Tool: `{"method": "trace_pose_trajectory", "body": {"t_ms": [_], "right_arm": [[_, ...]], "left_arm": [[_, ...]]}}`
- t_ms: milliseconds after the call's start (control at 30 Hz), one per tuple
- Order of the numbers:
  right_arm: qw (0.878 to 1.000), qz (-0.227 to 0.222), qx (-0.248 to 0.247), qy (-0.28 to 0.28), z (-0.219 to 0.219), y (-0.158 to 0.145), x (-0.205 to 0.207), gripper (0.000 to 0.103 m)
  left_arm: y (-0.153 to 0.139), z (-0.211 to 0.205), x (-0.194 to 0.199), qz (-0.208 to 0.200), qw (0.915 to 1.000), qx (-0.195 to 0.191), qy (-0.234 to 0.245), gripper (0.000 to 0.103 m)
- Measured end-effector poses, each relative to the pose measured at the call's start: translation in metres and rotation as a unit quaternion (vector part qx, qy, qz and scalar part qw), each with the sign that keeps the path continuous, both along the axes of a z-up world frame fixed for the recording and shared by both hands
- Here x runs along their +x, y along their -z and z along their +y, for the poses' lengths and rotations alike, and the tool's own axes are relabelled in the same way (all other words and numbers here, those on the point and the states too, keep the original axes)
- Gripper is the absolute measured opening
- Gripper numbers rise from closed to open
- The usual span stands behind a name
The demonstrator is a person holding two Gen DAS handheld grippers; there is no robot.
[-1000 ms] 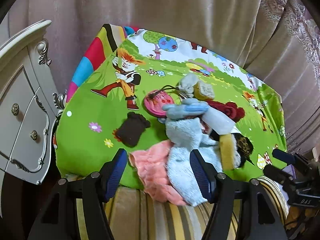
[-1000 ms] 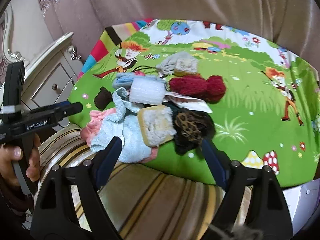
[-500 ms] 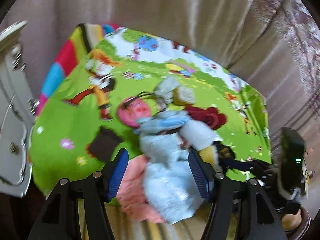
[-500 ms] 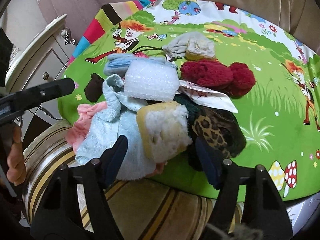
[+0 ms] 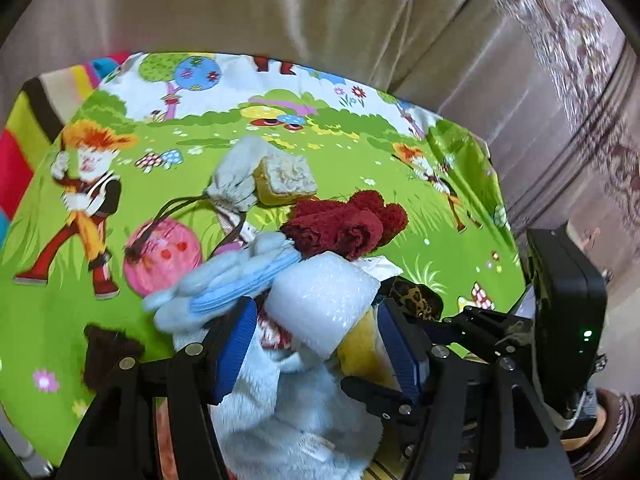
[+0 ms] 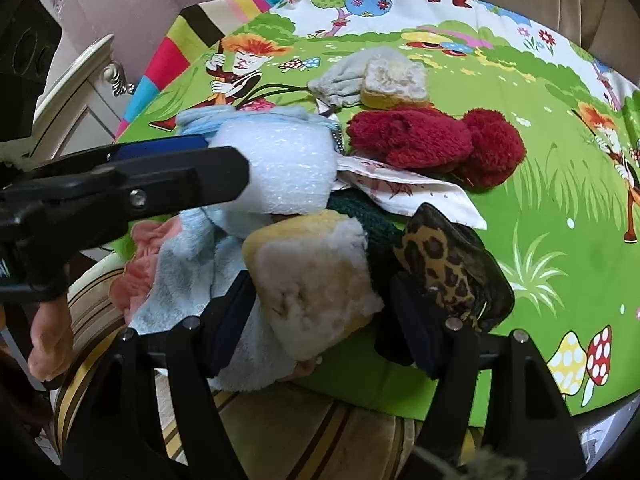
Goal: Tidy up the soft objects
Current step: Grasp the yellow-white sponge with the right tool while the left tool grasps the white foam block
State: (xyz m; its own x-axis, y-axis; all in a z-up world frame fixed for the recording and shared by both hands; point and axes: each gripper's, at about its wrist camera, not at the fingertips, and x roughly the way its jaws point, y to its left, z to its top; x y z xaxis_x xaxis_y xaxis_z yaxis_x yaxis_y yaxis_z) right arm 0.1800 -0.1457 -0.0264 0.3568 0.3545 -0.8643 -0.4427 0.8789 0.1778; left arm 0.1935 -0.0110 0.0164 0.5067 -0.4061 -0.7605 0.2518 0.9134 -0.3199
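1. The left tongs [image 5: 316,344] stand spread on either side of a white foam roll [image 5: 324,304] atop the heap; whether the blue pads [image 5: 236,344] press on it cannot be told.
2. The right tongs [image 6: 320,312] straddle a yellow sponge block with a woolly white face [image 6: 312,280], and here too contact cannot be told.
3. Left of both tongs lies a fluffy pale-blue towel [image 6: 188,276], over a pink fuzzy cloth [image 6: 140,264].
4. Just right of the right tongs sits a leopard-print pouch [image 6: 444,264].
5. Beyond both tongs lies a dark-red plush towel [image 5: 348,224] on the green cartoon-print mat [image 6: 560,208].
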Motion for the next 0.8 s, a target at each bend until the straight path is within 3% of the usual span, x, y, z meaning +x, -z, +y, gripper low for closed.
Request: {"method": "trace_pose_trajectory", "body": {"t_ms": [67,267,467,800], "right_arm": [[1.000,0.005,0.005,0.000,0.000,0.002,0.002,0.060],[1.000,0.010,0.021,0.010,-0.006,0.003,0.000,0.052],[1.000,0.000,0.025,0.016,-0.013,-0.003,-0.009,0.050],[0.998,-0.022,0.042,0.030,-0.033,-0.023,-0.033,0.050]], "left_arm": [[0.005,-0.008,0.005,0.001,0.9997,0.020,0.012,0.064],[0.012,-0.018,0.016,-0.006,0.9987,0.039,0.031,0.064],[0.015,-0.022,0.020,-0.009,0.9990,0.030,0.033,0.056],[0.003,-0.016,0.002,-0.024,0.9995,0.008,0.017,0.055]]}}
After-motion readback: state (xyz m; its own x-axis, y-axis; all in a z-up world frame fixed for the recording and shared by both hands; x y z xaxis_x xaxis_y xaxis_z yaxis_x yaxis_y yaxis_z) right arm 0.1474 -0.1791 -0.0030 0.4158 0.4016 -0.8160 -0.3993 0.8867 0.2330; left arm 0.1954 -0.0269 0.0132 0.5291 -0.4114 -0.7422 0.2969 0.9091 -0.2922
